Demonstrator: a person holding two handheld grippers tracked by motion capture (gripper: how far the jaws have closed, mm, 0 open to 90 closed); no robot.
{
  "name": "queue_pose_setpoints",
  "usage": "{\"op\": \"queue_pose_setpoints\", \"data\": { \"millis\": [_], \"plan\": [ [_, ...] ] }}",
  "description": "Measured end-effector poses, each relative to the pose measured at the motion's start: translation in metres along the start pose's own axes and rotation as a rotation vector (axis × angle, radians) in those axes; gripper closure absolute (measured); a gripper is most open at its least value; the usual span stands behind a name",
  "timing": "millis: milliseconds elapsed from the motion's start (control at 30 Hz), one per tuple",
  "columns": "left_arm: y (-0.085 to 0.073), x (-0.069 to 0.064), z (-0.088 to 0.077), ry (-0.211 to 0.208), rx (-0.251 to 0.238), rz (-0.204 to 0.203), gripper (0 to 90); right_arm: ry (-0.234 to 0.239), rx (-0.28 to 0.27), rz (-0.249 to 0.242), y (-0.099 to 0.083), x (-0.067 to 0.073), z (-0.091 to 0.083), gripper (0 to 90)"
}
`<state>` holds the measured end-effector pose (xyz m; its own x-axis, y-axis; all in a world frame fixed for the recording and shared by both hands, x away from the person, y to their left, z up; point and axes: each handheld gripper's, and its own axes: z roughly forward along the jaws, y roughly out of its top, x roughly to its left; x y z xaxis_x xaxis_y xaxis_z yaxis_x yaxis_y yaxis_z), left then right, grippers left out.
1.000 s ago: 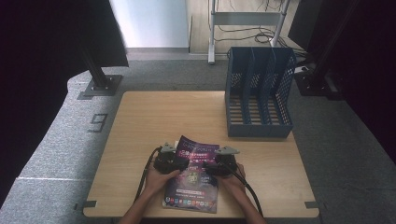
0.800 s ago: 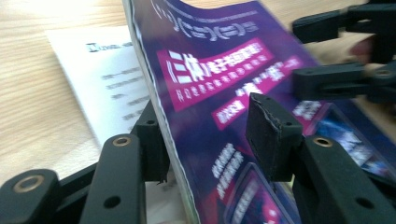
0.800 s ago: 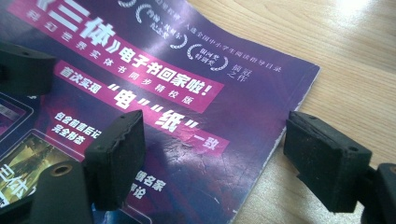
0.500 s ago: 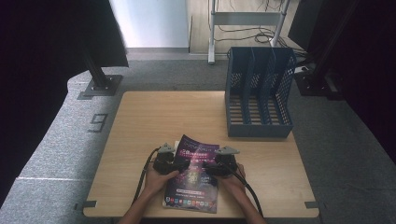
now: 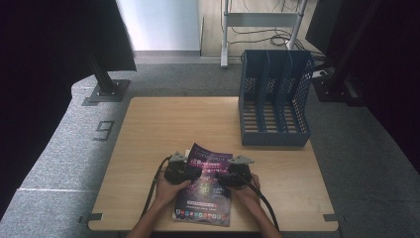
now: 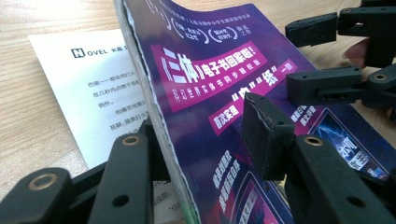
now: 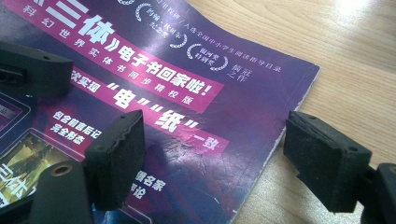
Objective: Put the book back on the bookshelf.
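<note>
A purple magazine (image 5: 205, 191) lies on the near edge of the wooden table (image 5: 148, 139), right in front of the person, with a hand and a gripper at each of its long sides. The left gripper (image 5: 184, 170) sits at the magazine's left edge. In the left gripper view the cover (image 6: 219, 79) is lifted off a white printed page (image 6: 93, 93) beneath it, and its raised edge stands between the two black jaws: one jaw is under the cover, the other over its printed face. The jaws have just been closing around that edge, yet a gap still shows on the upper side, so they are not pressing on it (about half open).

The right gripper (image 5: 233, 174) rests at the magazine's right edge. In the right gripper view its jaws stand wide apart, one over the cover (image 7: 154, 107), the other over bare wood just beside the edge, holding nothing.

A blue file rack (image 5: 275, 99) stands upright at the far right of the table, well apart from the magazine.
</note>
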<state>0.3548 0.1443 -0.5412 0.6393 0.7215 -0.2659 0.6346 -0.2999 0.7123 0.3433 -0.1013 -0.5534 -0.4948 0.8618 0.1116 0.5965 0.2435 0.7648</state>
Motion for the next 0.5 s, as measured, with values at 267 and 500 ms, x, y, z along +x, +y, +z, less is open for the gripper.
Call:
{"op": "queue_pose_setpoints", "data": {
  "millis": [267, 500],
  "plan": [
    [-0.0014, -0.0035, 0.0002, 0.025, -0.027, 0.024, 68.9, 0.000, 0.000, 0.000, 0.0000, 0.0000, 0.0000, 20.7],
    [-0.0015, -0.0077, -0.0022, 0.036, -0.063, 0.068, 81.0, 0.000, 0.000, 0.000, 0.0000, 0.0000, 0.0000, 20.8]
  ]
}}
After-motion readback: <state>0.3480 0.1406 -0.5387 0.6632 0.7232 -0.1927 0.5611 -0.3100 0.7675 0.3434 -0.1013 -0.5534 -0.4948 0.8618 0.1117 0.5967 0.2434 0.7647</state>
